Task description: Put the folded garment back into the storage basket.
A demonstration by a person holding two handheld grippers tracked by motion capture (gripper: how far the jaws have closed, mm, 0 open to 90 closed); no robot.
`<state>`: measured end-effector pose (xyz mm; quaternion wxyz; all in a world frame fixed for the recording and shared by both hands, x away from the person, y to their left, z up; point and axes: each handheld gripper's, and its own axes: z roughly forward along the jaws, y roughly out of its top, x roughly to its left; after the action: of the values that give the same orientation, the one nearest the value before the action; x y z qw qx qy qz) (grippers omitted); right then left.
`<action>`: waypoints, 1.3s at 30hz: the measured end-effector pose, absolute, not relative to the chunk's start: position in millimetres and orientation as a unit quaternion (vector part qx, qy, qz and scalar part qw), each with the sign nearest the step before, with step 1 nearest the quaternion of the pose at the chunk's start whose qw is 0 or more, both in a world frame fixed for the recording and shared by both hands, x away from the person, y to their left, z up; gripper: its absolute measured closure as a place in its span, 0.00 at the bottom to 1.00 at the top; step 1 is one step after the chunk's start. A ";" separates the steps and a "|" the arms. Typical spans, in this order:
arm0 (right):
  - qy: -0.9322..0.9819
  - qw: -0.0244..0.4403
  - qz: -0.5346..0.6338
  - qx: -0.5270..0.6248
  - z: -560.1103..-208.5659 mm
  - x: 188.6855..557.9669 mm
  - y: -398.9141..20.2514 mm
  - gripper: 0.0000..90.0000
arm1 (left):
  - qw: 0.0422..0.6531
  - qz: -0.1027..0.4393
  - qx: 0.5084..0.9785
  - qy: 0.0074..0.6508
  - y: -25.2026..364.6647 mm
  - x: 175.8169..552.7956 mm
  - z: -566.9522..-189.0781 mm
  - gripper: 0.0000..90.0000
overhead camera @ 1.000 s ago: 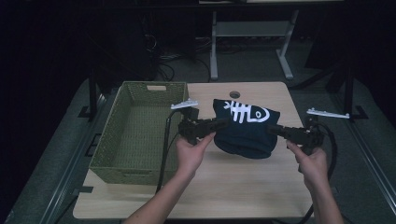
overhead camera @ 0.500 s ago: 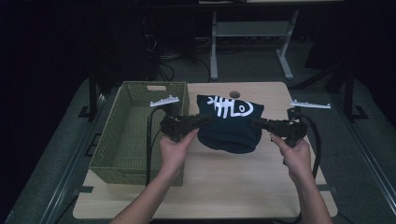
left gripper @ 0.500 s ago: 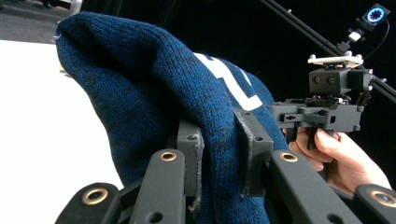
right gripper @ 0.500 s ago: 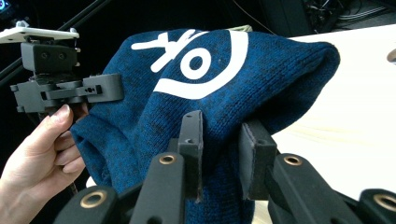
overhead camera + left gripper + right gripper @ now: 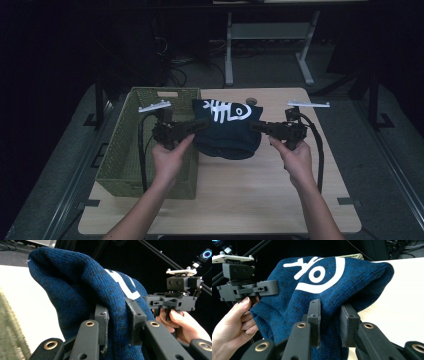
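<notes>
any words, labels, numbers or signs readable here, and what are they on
No readable words, numbers or brand labels anywhere.
The only sign is a white fish-skeleton picture, no letters, knitted into the blue sweater that the left gripper and right gripper hold above the table.
The green basket is unmarked.

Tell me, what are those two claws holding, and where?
A blue knit hat, lifted off the table: the left gripper pinches its left edge, the right gripper its right edge.

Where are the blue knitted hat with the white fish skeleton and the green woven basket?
blue knitted hat (image 5: pixel 227 137), high view, plain front knit.
green woven basket (image 5: pixel 125 150), high view, inner left wall.
</notes>
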<state>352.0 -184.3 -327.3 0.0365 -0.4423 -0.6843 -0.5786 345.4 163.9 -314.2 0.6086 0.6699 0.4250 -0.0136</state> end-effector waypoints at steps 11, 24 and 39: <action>-0.701 0.042 -0.567 -0.431 -323.4 364.0 -150.1 0.81 | 0.603 0.000 0.664 0.442 195.7 344.2 -315.5 0.82; -0.708 0.051 -0.566 -0.419 -322.0 374.4 -109.0 0.81 | 0.607 0.014 0.649 0.459 233.2 340.2 -316.5 0.82; -0.717 0.066 -0.563 -0.406 -323.6 386.6 -55.7 0.81 | 0.601 0.036 0.635 0.484 282.0 333.4 -314.8 0.82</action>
<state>386.6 -55.7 -323.6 0.0660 -0.4060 -0.7168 -0.5630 333.4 282.0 -314.8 0.6012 0.6350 0.4838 0.0357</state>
